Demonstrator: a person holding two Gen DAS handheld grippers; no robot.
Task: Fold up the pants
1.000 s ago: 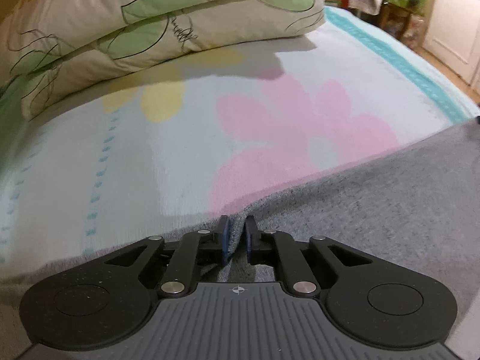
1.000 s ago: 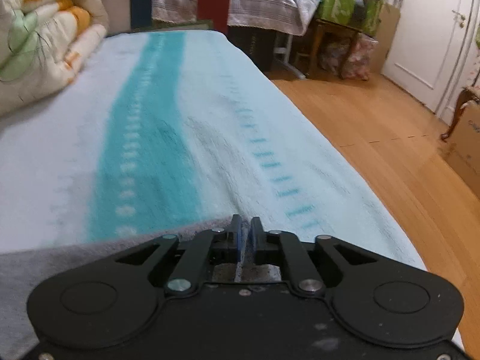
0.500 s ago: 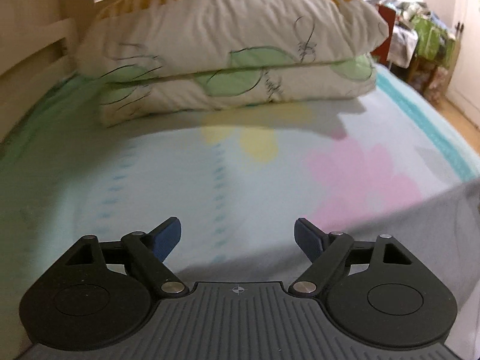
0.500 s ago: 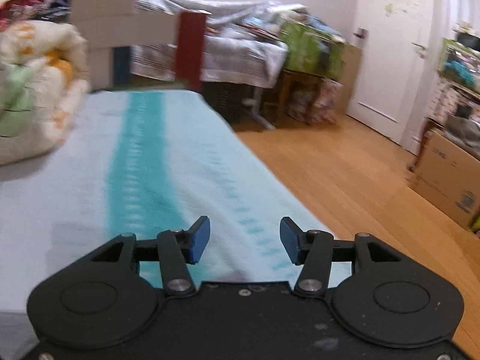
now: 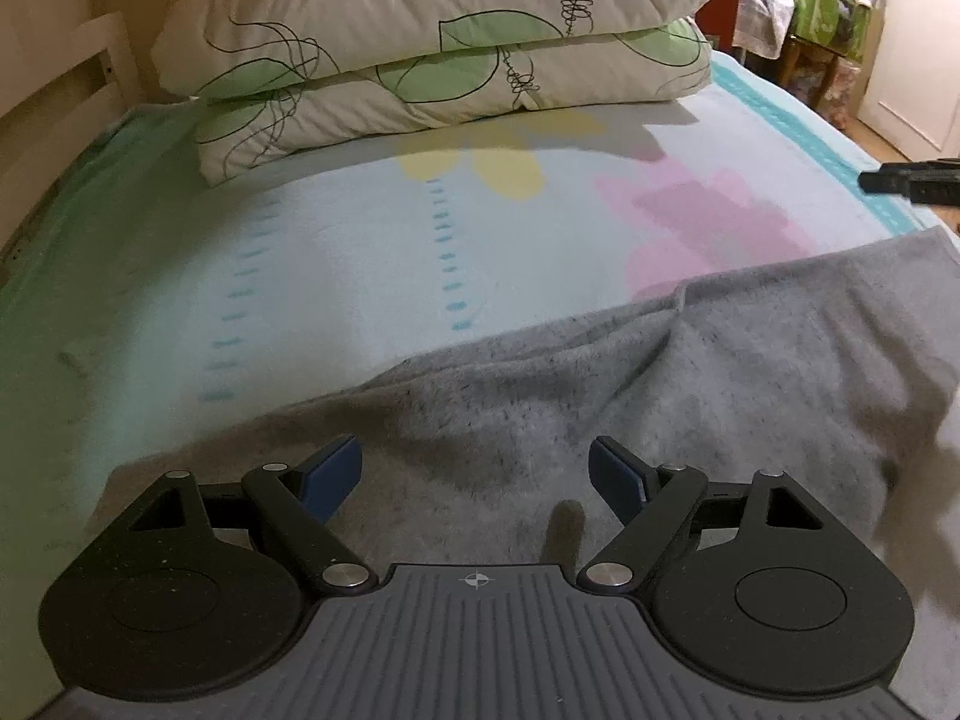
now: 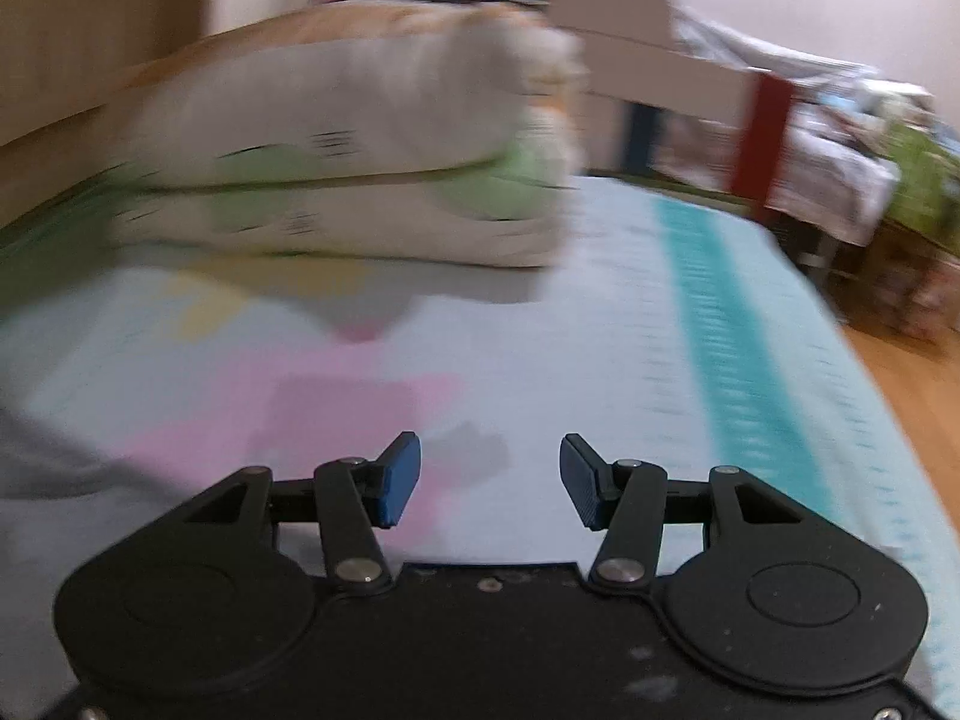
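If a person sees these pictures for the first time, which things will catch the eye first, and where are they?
First, the grey pants spread over the near part of the bed, directly ahead of the open left gripper, which holds nothing. Next, the two stacked leaf-print pillows at the far end, above the pink flower printed on the pale blanket. The open right gripper is above that blanket.

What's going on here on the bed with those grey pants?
A person is folding grey pants on a flowered bedspread, a hand-held gripper in each hand. Both are open and empty: the left hand-held gripper hovers over the pants, the right hand-held gripper over the bedspread. Stacked pillows lie beyond.
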